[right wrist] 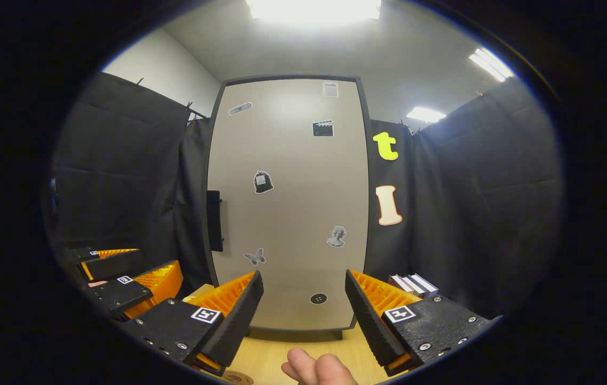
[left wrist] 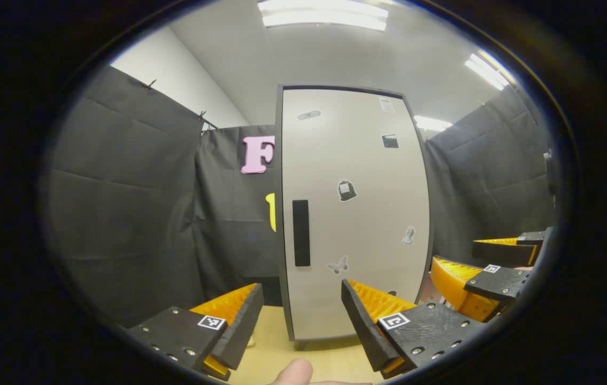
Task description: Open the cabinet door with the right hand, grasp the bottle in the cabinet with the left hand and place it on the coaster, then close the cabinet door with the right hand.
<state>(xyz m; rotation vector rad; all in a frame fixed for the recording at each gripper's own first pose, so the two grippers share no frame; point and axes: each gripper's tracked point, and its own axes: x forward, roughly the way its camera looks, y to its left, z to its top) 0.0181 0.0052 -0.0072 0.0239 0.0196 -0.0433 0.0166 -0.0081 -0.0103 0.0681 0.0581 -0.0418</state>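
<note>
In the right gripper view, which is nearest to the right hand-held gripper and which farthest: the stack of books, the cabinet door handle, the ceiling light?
From the right hand-held gripper:
1. The stack of books, low on the right, just beyond its right finger.
2. The cabinet door handle, on the door's left edge, higher up.
3. The ceiling light, overhead, at the top.
</note>
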